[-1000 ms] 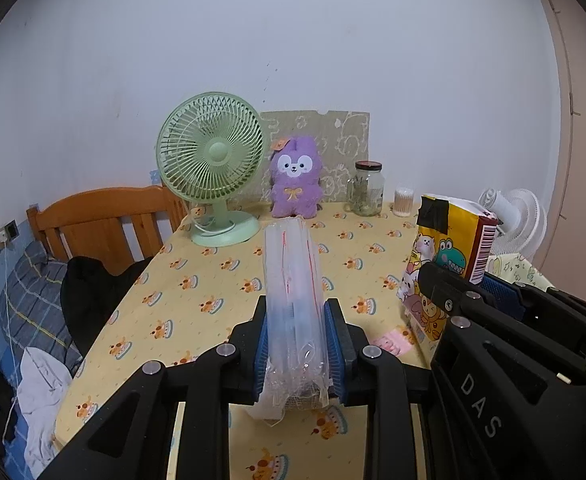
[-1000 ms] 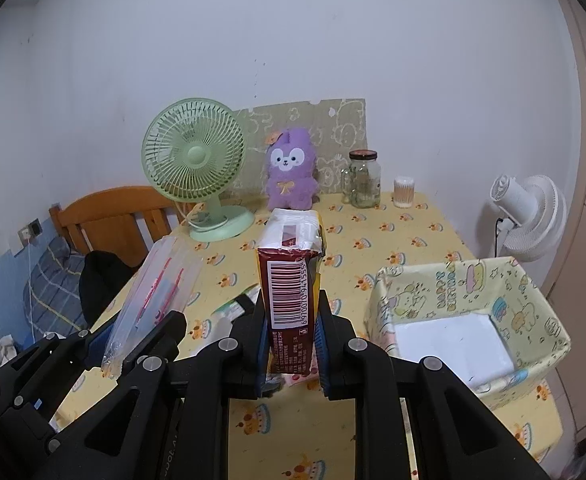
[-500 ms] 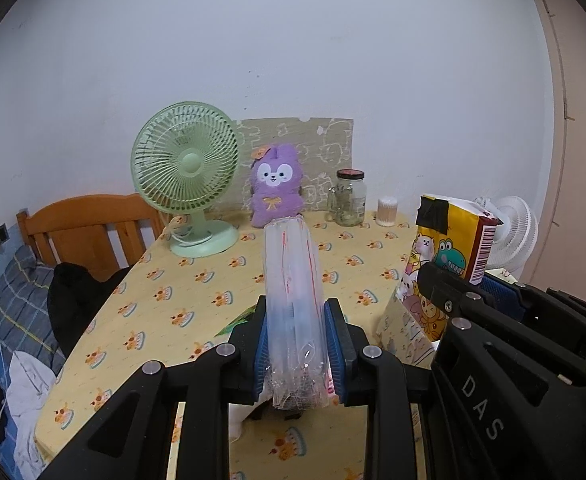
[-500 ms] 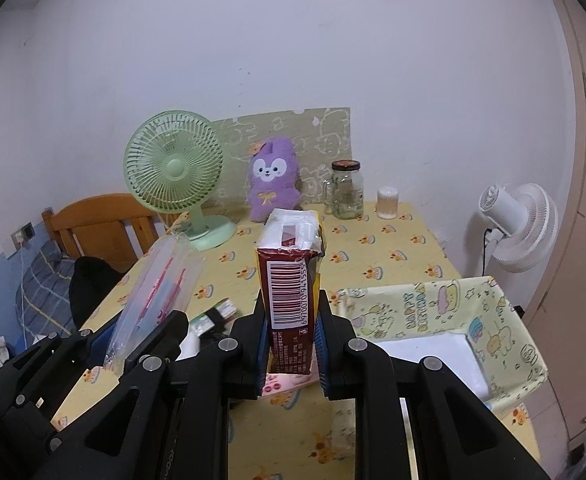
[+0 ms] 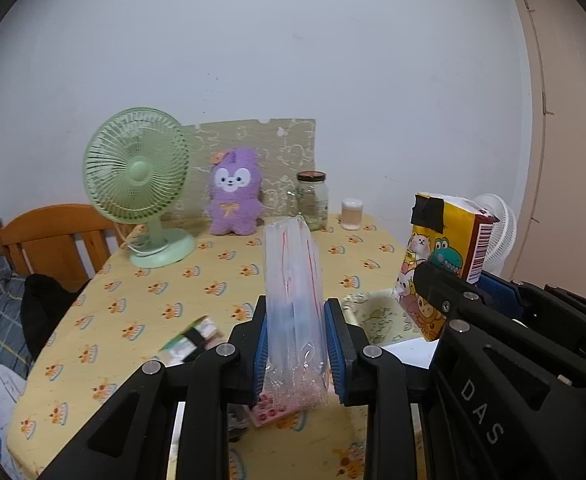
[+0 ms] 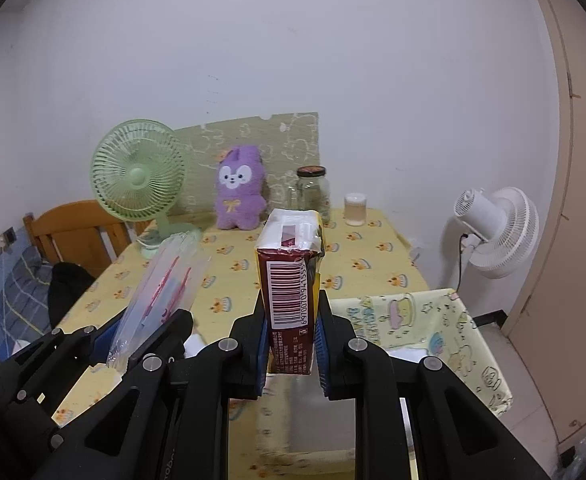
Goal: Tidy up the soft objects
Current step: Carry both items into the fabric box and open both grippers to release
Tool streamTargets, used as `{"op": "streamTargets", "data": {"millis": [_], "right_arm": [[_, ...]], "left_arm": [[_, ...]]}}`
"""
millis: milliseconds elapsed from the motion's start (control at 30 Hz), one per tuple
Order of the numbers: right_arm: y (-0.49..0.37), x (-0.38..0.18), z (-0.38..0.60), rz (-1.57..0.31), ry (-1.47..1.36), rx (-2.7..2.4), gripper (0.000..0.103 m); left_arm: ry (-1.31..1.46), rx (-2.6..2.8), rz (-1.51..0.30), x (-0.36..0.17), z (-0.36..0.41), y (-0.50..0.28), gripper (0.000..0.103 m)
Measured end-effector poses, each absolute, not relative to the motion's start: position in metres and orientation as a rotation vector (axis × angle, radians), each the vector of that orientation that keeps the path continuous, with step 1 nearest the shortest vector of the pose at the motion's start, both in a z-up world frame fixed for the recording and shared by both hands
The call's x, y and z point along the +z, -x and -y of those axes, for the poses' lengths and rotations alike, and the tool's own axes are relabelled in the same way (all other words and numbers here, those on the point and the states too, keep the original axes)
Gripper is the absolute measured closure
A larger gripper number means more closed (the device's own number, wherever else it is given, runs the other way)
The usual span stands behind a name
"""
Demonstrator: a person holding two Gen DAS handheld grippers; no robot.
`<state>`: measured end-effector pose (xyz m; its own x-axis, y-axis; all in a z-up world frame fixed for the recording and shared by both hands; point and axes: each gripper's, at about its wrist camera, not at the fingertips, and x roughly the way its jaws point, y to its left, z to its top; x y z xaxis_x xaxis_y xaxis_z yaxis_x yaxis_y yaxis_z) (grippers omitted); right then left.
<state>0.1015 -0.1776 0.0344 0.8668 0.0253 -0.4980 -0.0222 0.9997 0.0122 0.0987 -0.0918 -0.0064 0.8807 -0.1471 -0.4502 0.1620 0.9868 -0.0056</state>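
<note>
Above the counter: two tools side by side, each clenched on a soft pack.
Left tool (image 5: 296,350): blue pads pressed on a clear plastic bag with red markings (image 5: 293,300), held upright over the yellow cake-print counter (image 5: 213,280).
Right tool (image 6: 291,346): pads clamped on a maroon and yellow tissue pack with a barcode (image 6: 289,284), held upright above the near counter edge.
Fabric basket, pale yellow with cartoon print (image 6: 445,320): on the counter's right end, just right of the tissue pack; white sheet inside.
Back of counter: green desk fan (image 5: 137,176), purple plush toy (image 5: 235,196), glass jar with dark lid (image 5: 312,198), small white-lidded pot (image 5: 351,214).
Beyond counter, right: white floor fan (image 6: 497,232).
</note>
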Motion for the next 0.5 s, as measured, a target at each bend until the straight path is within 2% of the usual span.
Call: {"op": "streamTargets", "data": {"millis": [500], "right_arm": [[-0.111, 0.018, 0.237, -0.551, -0.037, -0.06, 0.081]], "left_arm": [[-0.07, -0.27, -0.518, -0.023, 0.152, -0.121, 0.077]]}}
